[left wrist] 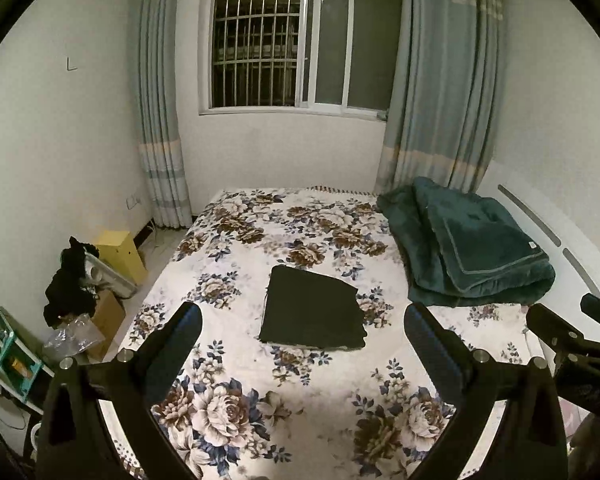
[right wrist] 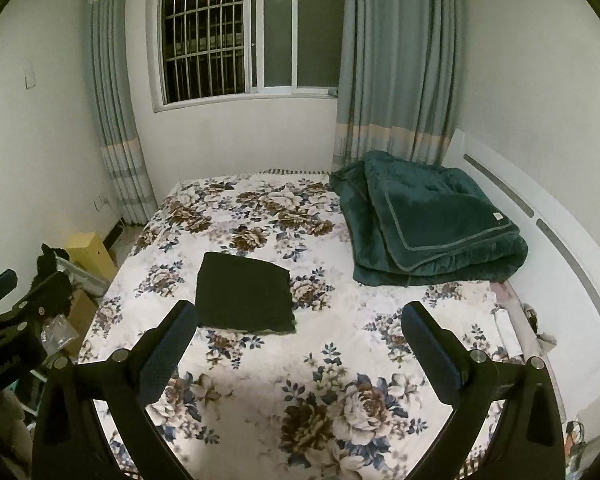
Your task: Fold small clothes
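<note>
A dark garment, folded into a flat rectangle, lies in the middle of the floral bedsheet. It also shows in the right wrist view. My left gripper is open and empty, held above the bed's near part, short of the garment. My right gripper is open and empty too, held to the right of the left one, with the garment ahead and to its left. The right gripper's body shows at the right edge of the left wrist view.
A folded dark green blanket lies at the bed's far right by the white headboard. Left of the bed stand a yellow box, cardboard boxes with dark clothes and plastic bags. A barred window and curtains are behind.
</note>
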`<state>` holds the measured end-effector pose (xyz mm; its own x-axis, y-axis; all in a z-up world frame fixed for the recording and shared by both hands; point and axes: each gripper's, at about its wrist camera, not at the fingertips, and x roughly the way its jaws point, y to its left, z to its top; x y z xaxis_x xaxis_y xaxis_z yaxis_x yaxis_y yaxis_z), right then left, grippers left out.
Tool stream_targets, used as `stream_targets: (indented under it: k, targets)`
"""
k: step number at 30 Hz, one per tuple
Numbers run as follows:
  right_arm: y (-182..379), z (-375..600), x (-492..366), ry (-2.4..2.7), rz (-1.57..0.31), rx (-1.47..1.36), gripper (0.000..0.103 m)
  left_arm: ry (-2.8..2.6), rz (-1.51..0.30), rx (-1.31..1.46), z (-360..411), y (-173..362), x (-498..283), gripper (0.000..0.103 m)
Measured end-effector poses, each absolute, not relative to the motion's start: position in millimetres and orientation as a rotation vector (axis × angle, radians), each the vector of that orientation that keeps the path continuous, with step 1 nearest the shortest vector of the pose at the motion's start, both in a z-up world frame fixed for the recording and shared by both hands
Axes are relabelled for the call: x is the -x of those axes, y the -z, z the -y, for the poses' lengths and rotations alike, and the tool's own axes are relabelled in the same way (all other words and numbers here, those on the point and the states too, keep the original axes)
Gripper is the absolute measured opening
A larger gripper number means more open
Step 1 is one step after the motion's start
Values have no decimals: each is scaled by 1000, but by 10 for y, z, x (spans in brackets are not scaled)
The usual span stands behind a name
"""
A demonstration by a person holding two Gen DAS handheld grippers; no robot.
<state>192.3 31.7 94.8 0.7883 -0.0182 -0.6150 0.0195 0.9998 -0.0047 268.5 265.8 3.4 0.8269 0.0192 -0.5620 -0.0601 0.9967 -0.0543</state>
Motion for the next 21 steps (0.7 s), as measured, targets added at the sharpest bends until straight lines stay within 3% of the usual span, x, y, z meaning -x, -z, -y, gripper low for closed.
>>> stream_targets:
  k: [21]
  targets:
    - [-1027,-290,-1871,-3,-670,-18,103,-28,-593,54,-2604,-154,-2567,103]
